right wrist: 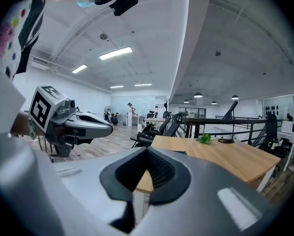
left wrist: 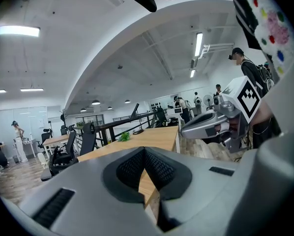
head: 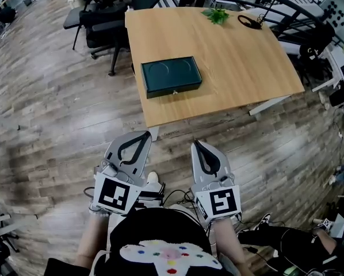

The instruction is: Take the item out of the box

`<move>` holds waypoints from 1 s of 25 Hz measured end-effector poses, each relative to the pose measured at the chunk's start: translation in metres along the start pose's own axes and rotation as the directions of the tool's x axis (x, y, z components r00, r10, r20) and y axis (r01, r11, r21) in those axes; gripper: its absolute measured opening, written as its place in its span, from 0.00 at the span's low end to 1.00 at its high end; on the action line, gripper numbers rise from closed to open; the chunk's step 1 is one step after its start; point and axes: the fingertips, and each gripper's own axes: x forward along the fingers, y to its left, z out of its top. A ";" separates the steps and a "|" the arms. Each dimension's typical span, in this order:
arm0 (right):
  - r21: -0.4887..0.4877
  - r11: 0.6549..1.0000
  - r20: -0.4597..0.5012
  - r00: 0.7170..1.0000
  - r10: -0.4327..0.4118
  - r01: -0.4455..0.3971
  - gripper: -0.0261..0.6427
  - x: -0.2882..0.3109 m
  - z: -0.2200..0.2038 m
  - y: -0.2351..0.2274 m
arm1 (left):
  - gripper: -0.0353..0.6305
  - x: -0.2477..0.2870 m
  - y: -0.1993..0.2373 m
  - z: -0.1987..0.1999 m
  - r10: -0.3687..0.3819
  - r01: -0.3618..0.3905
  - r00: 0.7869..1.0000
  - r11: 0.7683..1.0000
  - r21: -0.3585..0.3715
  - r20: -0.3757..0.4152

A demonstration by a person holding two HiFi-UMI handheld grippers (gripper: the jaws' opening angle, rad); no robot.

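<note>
A dark green box (head: 171,76) lies closed on the wooden table (head: 229,68), near its front left corner. Both grippers hover over the floor short of the table's front edge, well apart from the box. My left gripper (head: 145,135) is shut with nothing between its jaws, and my right gripper (head: 196,144) beside it is shut and empty too. In the left gripper view the shut jaws (left wrist: 145,152) point at the table (left wrist: 154,137), with the right gripper (left wrist: 211,126) alongside. The right gripper view shows its closed jaws (right wrist: 148,151) and the left gripper (right wrist: 80,124).
A small green plant (head: 217,15) and a black looped cable (head: 249,22) sit at the table's far edge. Black office chairs (head: 103,10) stand at its far left. Railings and equipment (head: 310,22) crowd the right side. Cables (head: 178,197) lie on the floor by my feet.
</note>
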 end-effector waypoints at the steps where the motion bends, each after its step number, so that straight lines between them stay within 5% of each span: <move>1: 0.000 1.000 0.000 1.000 0.000 0.000 0.05 0.006 0.001 -0.001 | 0.06 0.003 0.005 -0.001 -0.002 0.002 1.000 1.000 0.001 0.002; 25: -0.012 0.999 -0.058 0.997 0.045 -0.046 0.05 0.062 -0.012 -0.028 | 0.06 0.048 0.046 -0.020 0.061 -0.062 0.998 0.997 -0.047 -0.033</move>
